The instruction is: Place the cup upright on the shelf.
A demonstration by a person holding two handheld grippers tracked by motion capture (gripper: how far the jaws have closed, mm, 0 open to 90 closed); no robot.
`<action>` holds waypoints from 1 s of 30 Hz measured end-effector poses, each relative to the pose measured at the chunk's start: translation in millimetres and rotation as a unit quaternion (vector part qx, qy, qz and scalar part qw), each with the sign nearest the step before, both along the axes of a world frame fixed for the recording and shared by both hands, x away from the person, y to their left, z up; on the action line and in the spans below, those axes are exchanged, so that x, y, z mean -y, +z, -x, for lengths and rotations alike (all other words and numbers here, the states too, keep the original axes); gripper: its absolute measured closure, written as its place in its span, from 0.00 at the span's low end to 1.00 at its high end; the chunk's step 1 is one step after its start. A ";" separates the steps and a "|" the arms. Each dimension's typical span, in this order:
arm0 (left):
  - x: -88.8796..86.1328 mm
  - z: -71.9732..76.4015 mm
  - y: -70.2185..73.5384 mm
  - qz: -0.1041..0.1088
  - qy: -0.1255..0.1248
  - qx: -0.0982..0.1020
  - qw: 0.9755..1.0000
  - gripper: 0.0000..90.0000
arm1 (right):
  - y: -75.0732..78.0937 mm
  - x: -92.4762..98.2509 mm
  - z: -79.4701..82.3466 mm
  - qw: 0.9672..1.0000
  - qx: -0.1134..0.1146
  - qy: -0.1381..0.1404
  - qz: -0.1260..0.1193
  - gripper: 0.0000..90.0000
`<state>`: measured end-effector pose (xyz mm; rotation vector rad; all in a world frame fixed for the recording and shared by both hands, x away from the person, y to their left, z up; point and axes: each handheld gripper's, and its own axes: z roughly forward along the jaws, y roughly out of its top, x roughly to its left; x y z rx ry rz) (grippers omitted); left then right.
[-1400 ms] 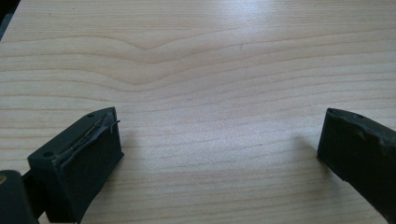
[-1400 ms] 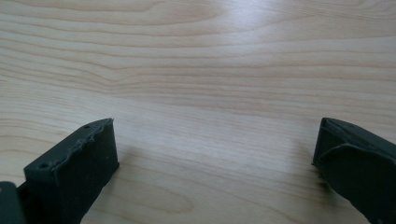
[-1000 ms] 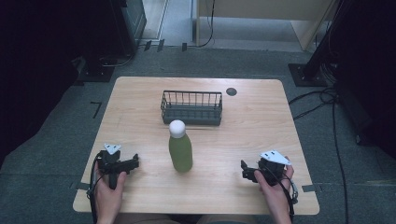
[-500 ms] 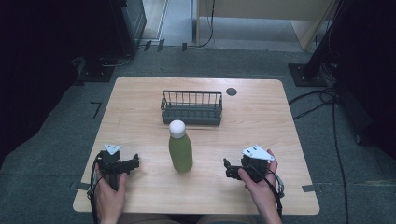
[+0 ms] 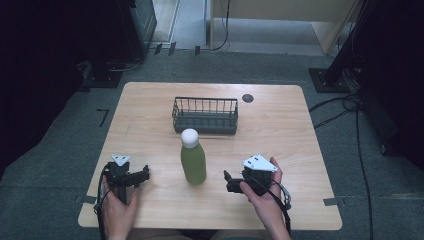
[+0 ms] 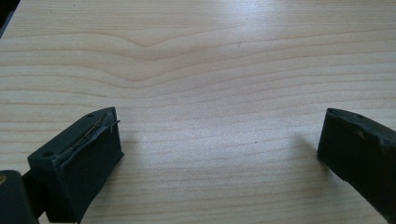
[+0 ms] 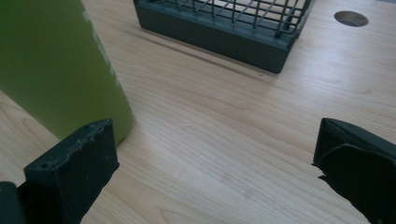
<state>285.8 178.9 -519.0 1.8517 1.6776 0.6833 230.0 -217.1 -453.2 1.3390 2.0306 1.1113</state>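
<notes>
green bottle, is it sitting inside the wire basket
No, the green bottle stands upright on the bare table, in front of the wire basket and apart from it.

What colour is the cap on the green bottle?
White. The cap tops the green bottle, and it shows best in the high view.

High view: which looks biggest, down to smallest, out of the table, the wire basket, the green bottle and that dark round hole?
1. Table
2. Wire basket
3. Green bottle, though it rises toward the camera, so the gap to the basket is unsure
4. Round hole
</notes>
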 end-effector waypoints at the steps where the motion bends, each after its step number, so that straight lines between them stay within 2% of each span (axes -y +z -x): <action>1: 0.0 0.0 0.0 0.000 0.000 0.000 1.000 0.00 | 0.0 0.0 0.0 1.000 0.000 0.000 0.000 0.00; 13: 1.2 0.3 -0.1 0.000 0.001 0.000 1.000 0.00 | 2.0 -22.5 6.3 0.999 0.000 0.031 -0.014 0.00; 18: 1.9 0.5 -0.1 0.000 0.002 0.000 1.000 0.00 | 2.4 -38.3 8.5 0.998 0.000 0.056 -0.021 0.00; 30: 2.7 0.6 -0.1 0.000 0.001 0.000 1.000 0.00 | -2.6 -68.8 3.1 0.996 0.009 0.082 -0.038 0.05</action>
